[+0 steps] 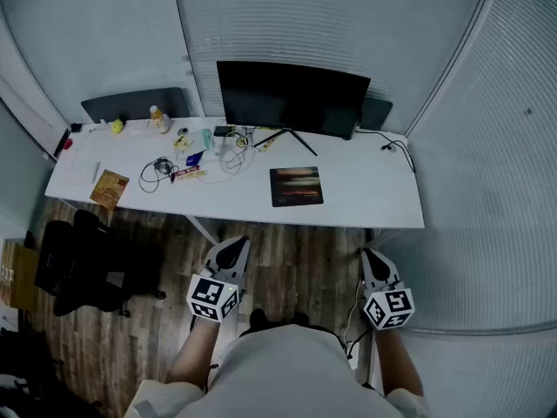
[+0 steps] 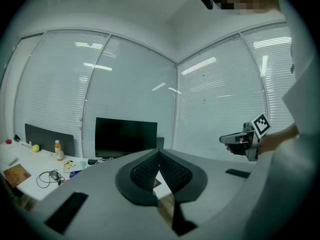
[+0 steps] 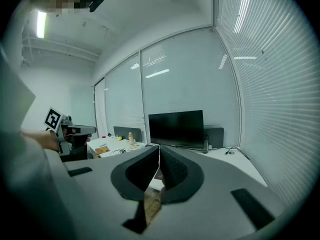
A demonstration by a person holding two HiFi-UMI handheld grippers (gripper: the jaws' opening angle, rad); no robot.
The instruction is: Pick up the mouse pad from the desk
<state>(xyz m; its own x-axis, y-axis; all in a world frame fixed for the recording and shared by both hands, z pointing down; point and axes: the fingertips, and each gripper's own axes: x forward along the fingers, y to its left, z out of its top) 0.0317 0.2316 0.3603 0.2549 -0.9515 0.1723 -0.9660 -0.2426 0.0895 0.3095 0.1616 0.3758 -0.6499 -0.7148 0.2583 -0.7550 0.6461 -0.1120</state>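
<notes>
The mouse pad [image 1: 296, 186] is a dark rectangle lying flat on the white desk [image 1: 365, 200], in front of the monitor and right of centre. Both grippers hang over the wooden floor on the near side of the desk, well short of the pad. My left gripper [image 1: 232, 246] has its jaws together with nothing between them, and the left gripper view shows its ribbed pads [image 2: 150, 168] meeting. My right gripper [image 1: 374, 257] is likewise shut and empty, and its pads [image 3: 170, 168] touch. Each gripper shows in the other's view: the right gripper [image 2: 239, 139] and the left gripper [image 3: 76, 130].
A black monitor [image 1: 291, 98] stands at the desk's back. Cables [image 1: 158, 168], a bottle [image 1: 158, 120], a brown booklet [image 1: 109, 187] and small items lie on the desk's left half. A black office chair [image 1: 83, 268] stands on the floor at left. Blind-covered glass walls enclose the room.
</notes>
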